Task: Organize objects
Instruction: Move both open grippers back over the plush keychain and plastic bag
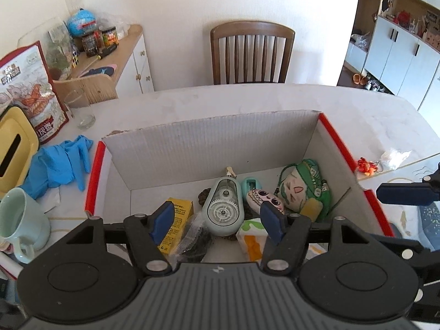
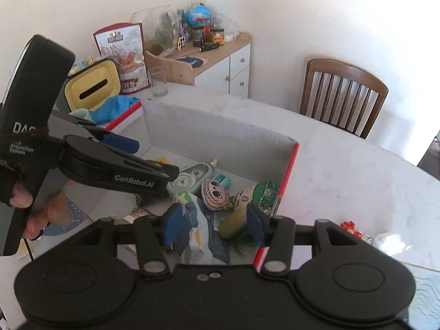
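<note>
"GenRobot.AI" on left hand-held gripper (image 2: 121, 144)

Box (image 1: 214, 143) on table (image 1: 247, 101) | in box, left to right: carton (image 1: 178, 209), tape dispenser (image 1: 224, 206), small pouch (image 1: 265, 196), large pouch (image 1: 301, 189) | left of box: gloves (image 1: 59, 165), mug (image 1: 20, 220) nearer, tissue holder (image 1: 12, 148) | right of box: keychain (image 1: 367, 166) | behind table: chair (image 1: 251, 52)

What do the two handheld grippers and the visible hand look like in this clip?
Both the left gripper and the right gripper are matte black with blue finger pads and silver pivot screws. The left one carries white "GenRobot.AI" lettering. The hand holding it wears a black fingerless glove.
</note>
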Tool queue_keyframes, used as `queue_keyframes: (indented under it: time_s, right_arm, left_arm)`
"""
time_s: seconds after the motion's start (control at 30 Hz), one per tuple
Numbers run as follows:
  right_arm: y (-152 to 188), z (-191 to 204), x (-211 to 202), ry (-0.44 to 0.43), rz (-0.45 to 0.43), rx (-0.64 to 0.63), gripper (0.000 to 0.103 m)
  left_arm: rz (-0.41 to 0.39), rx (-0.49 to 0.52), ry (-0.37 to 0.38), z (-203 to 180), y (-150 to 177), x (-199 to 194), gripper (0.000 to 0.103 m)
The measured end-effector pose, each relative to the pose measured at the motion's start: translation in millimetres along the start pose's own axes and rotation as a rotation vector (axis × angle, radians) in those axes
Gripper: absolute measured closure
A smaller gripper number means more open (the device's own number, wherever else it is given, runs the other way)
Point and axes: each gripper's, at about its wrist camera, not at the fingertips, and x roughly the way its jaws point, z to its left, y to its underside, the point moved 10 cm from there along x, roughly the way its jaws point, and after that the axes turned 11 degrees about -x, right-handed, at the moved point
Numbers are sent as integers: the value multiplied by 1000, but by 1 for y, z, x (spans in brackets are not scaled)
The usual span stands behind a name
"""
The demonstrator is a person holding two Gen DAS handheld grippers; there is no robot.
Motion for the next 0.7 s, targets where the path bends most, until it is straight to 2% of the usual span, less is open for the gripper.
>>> queue_keyframes:
  time_s: [0.07, 0.2, 0.33, 0.57, 0.7]
  right_arm:
    - [-2, -1, -6, 4, -11, 7, 50]
    - [-5, -2, -19, 7, -40, 21, 44]
    - [-7, -1, -30, -6, -65, 30, 42]
    - [-8, 0, -51, -18, -106, 41, 40]
    - [-6, -2, -64, -19, -130, 58, 31]
  left_arm:
    - [-15, 0, 4, -2, -1, -9, 34]
    - [-57, 8, 10, -7, -3, -29, 26]
    - [-87, 20, 10, -12, -4, -44, 21]
    - [-132, 14, 17, -17, -3, -69, 18]
    - [-148, 3, 25, -21, 0, -80, 17]
